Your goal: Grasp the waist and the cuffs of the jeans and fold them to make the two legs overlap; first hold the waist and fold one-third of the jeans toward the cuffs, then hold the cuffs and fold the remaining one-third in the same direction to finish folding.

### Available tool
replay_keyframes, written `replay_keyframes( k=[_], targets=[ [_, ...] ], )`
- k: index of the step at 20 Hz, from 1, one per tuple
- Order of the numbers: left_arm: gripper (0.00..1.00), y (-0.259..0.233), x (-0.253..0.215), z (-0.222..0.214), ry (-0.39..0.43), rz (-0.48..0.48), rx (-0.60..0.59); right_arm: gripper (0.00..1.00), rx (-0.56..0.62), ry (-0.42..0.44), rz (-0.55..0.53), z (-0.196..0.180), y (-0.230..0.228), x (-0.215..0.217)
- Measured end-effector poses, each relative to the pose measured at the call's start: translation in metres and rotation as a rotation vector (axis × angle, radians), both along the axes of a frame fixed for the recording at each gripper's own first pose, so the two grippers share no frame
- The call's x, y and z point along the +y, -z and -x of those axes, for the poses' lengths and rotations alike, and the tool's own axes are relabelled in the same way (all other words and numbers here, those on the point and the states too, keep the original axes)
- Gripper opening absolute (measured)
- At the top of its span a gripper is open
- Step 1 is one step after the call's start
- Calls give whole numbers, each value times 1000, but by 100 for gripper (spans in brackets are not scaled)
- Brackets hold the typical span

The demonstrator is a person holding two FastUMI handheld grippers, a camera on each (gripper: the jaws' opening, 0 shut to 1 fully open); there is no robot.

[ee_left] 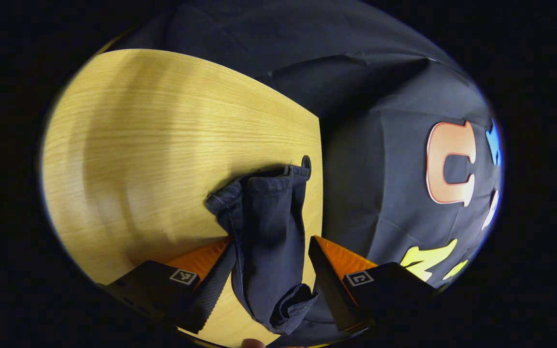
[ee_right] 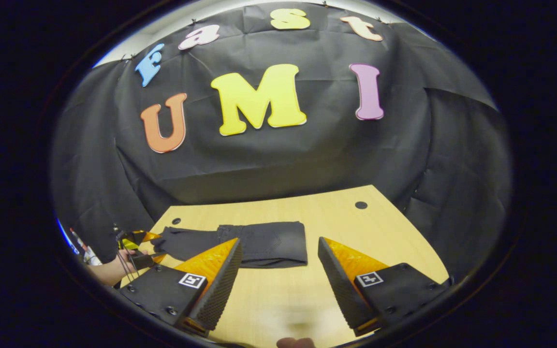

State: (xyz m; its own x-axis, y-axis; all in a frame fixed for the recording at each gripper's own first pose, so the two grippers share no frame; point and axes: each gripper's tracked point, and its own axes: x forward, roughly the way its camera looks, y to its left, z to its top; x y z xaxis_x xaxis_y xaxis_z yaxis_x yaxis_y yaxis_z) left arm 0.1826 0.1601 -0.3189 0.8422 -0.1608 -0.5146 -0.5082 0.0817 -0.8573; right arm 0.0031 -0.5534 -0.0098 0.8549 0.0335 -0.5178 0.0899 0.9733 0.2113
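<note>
The dark jeans (ee_right: 259,249) lie on the wooden table (ee_right: 385,237), with the waist end doubled over into a thicker block on the right of the right gripper view. The cuff end (ee_left: 264,227) stretches between the fingers of my left gripper (ee_left: 271,270), which stands open. Its left finger touches the cloth and its right finger is apart from it. In the right gripper view that left gripper (ee_right: 136,241) and the hand holding it sit at the jeans' far left end. My right gripper (ee_right: 278,270) hovers open over bare table, nearer than the jeans and holding nothing.
The table edge (ee_left: 319,193) runs close beside the cuffs, and black cloth hangs beyond it. Small round holes (ee_right: 361,205) mark the tabletop near its corners. Bare wood (ee_left: 162,145) spreads out to the left of the cuffs.
</note>
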Motion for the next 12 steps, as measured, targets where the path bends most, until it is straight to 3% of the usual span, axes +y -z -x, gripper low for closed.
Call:
replay_keyframes(
  k=[4, 5, 6, 7, 12],
  targets=[
    [55, 10, 2, -4, -64, 63, -4, 94, 20, 48, -32, 22, 8, -8],
    [38, 15, 3, -4, -82, 83, 1, 97, 27, 58, -36, 30, 10, -11],
    [20, 16, 3, -8, -99, 107, -8, 93, 29, 66, -39, 34, 12, -14],
    [22, 15, 0, -9, -108, 122, -18, 98, 30, 73, -43, 37, 12, -17],
    [8, -27, -6, -13, -74, 69, -104, 98, 13, 91, -26, 47, 8, -26]
  ],
)
